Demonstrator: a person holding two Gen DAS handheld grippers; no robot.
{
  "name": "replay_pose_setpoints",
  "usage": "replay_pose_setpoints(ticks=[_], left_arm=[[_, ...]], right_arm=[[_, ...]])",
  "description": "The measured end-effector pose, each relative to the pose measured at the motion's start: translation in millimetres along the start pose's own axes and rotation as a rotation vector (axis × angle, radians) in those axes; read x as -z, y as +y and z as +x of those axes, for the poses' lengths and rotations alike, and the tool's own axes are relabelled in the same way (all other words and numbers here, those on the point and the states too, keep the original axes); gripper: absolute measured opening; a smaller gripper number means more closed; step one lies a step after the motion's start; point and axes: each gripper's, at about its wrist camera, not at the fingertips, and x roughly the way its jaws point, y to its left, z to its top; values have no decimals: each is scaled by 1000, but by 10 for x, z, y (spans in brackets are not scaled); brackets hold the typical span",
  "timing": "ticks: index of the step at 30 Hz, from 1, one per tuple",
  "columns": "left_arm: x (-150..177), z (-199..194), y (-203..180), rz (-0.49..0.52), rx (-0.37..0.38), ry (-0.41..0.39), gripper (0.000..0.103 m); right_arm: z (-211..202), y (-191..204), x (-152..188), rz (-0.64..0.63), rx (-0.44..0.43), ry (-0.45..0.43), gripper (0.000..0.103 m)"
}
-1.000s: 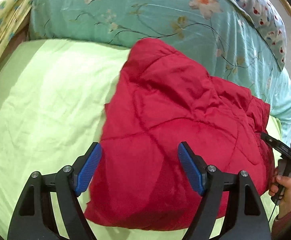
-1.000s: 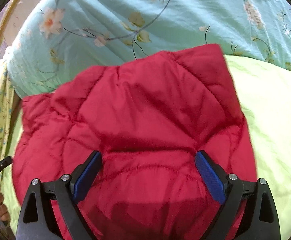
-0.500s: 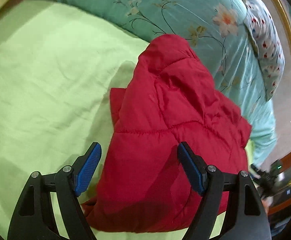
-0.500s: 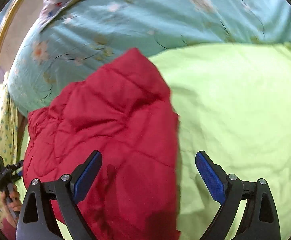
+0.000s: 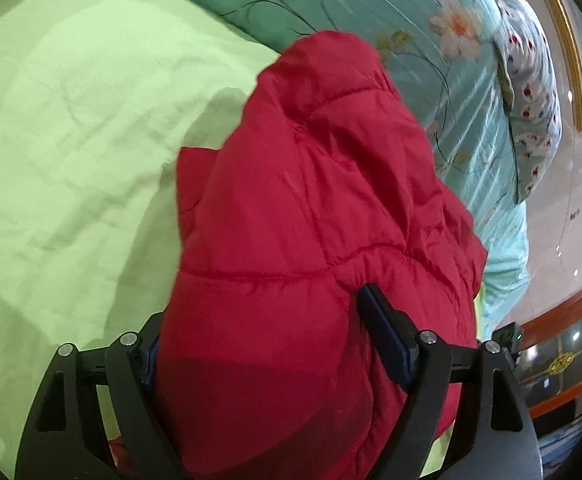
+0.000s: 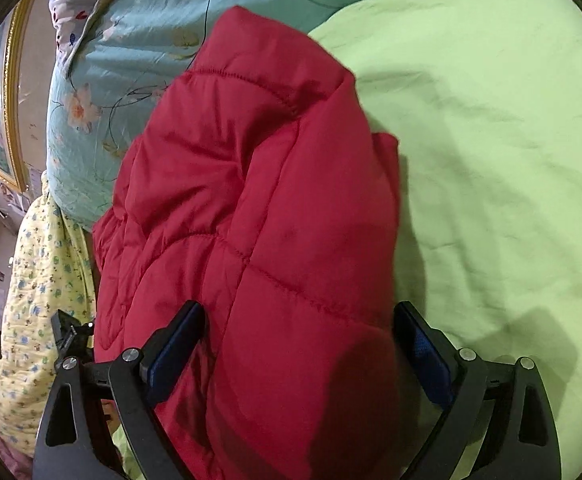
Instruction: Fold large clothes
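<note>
A red quilted jacket point(image 5: 311, 200) lies folded in a thick bundle on the light green bed sheet point(image 5: 71, 140). My left gripper point(image 5: 261, 308) straddles its near end. Its jaws stand wide and are opening a little, with padded fabric bulging between them and hiding the left pad. In the right wrist view the same jacket point(image 6: 251, 180) fills the gap of my right gripper point(image 6: 297, 308), which is open wide. Its left finger dents the fabric and its right finger sits at the jacket's edge.
A teal floral quilt point(image 5: 411, 40) is bunched behind the jacket, with a spotted pillow point(image 5: 531, 100) beyond it. A yellow patterned blanket point(image 6: 39, 280) hangs at the left. Green sheet point(image 6: 491, 140) stretches to the right of the jacket.
Both grippers have come down and rolled onto the jacket. The fabric that lay ahead of the fingers now bulges between both pairs of jaws.
</note>
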Motion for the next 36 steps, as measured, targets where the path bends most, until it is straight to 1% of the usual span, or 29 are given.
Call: replay_pose_setpoints(ticks=[1,3,5,6,7,8,10,13,17,23,27,30,36], left_arm=[[3,8,-36,16,-11,1,82],[17,-12,-70,38,-13,-1,75],[27,-44,-99,59,-8,-2,63],[36,-76,-126,75,-5,-1,60],[41,-101,-136,82,-4,-2,55],[47,-136,-151,91,-3,-3,51],[63,-218,-207,104,2,-7,47],[127,-380,-251,112,21,-16,44],[328,-616,-266,127,24,-21,42],[735,-1028,-186,117,51,-15,41],[1004,-1264,-119,110,49,1,41],[1135,-1362,-91,105,44,15,41],[1231,-1393,-62,129,25,19,41]], right_arm=[[36,13,4,0,-17,15,91],[83,55,12,-2,-38,35,81],[99,108,26,-13,-25,35,74],[86,134,33,-16,-26,34,67],[64,149,25,-18,-26,34,61],[44,183,32,-20,-25,32,58],[2,253,42,-29,-18,28,48],[-103,367,75,-35,-23,25,42],[-252,452,226,-48,-38,39,40],[-553,522,664,-56,-70,62,39],[-707,605,946,-64,-82,75,39],[-805,641,1148,-68,-90,85,39],[-864,618,1316,-60,-94,80,39]])
